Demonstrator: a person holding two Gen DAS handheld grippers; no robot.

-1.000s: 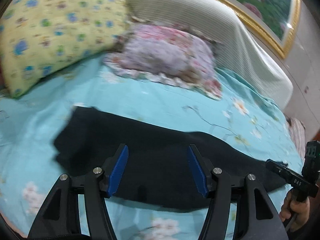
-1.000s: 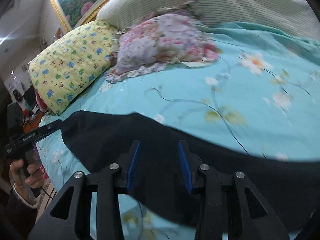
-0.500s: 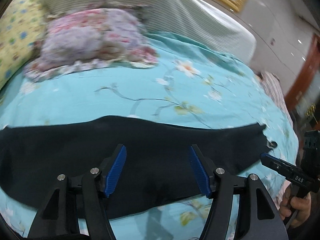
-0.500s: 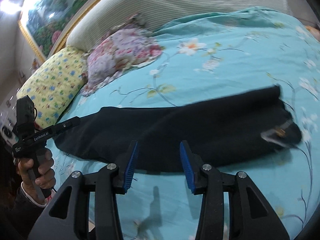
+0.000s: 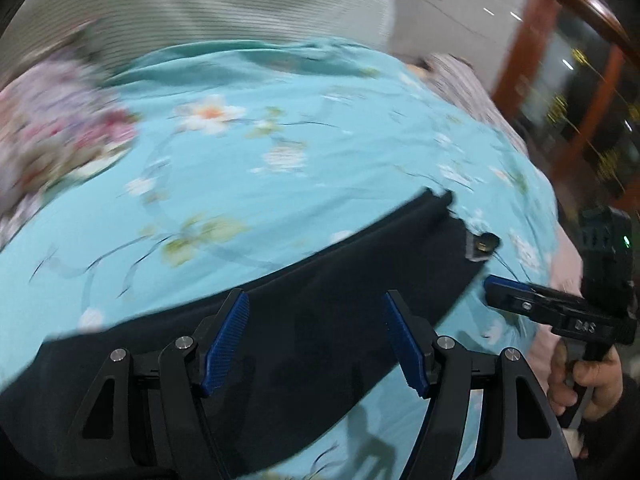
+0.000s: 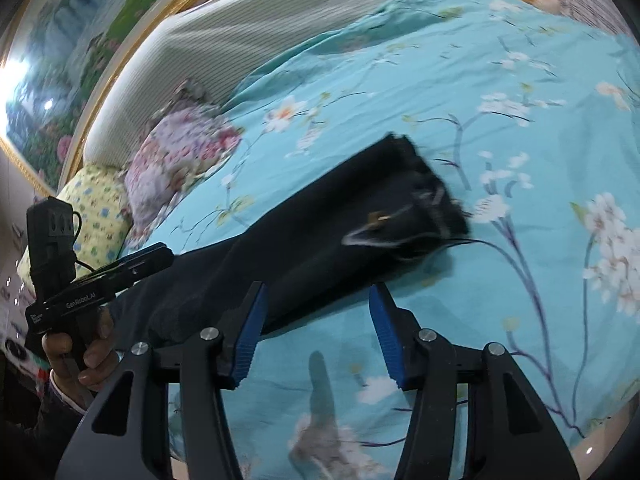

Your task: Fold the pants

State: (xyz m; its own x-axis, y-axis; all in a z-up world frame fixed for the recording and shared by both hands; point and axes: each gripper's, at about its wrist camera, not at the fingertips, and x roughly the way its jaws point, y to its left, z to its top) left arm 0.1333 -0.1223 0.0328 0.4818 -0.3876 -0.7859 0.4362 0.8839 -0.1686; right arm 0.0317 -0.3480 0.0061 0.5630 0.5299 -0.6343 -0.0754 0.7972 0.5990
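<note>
Over the bed, both views have swung toward the waistband end of the pants; my left tool and right tool have just widened, empty, ready to grasp.

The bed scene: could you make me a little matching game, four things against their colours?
Things:
1 pants
2 bedsheet
3 tool pads
4 far pillow

Colours:
A yellow with small blue prints
B dark navy, nearly black
C turquoise with white blossoms
D bright blue

Pairs: 1-B, 2-C, 3-D, 4-A
</note>
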